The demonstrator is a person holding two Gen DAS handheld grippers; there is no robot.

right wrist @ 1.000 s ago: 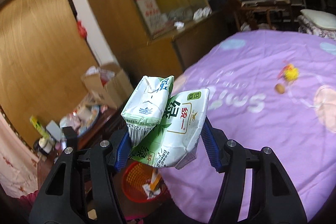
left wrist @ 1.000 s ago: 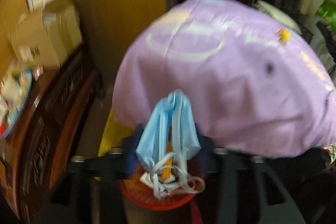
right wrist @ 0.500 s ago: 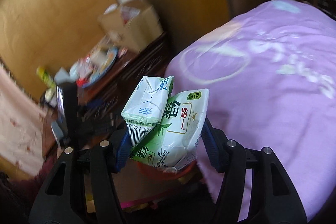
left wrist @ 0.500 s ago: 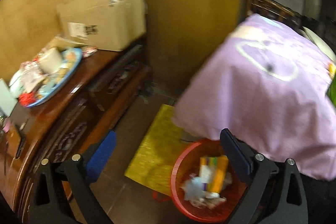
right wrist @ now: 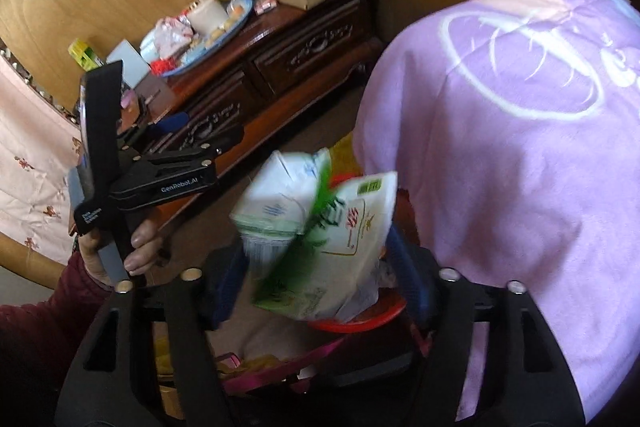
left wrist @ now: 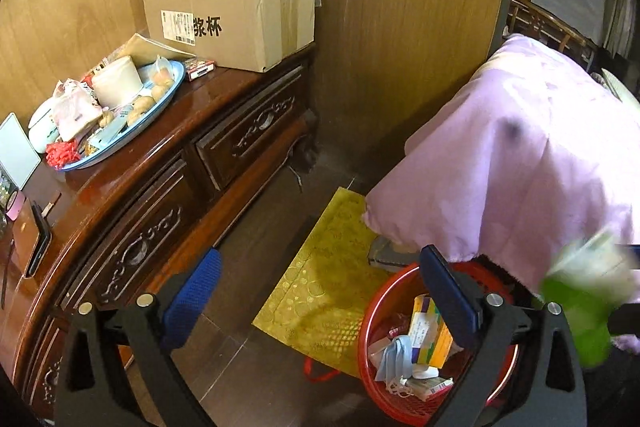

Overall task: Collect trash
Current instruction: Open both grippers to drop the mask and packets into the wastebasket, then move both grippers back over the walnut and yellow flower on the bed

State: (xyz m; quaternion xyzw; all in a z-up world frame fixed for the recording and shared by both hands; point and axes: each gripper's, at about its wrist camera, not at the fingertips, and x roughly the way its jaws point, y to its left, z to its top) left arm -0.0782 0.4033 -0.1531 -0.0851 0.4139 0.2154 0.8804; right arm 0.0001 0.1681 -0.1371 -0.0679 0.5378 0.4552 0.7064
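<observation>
Beside the purple-covered bed [left wrist: 520,147], a carved wooden tabletop [left wrist: 172,131] carried a cardboard box [left wrist: 240,11] and a cluttered blue tray [left wrist: 132,123]. On the floor, a red basket [left wrist: 372,355] held a mask and cartons. Above it, the right hand-held gripper [right wrist: 320,267] was opening, green cartons [right wrist: 316,227] blurred between its jaws; the left hand-held gripper [left wrist: 320,291] gaped wide, empty.
</observation>
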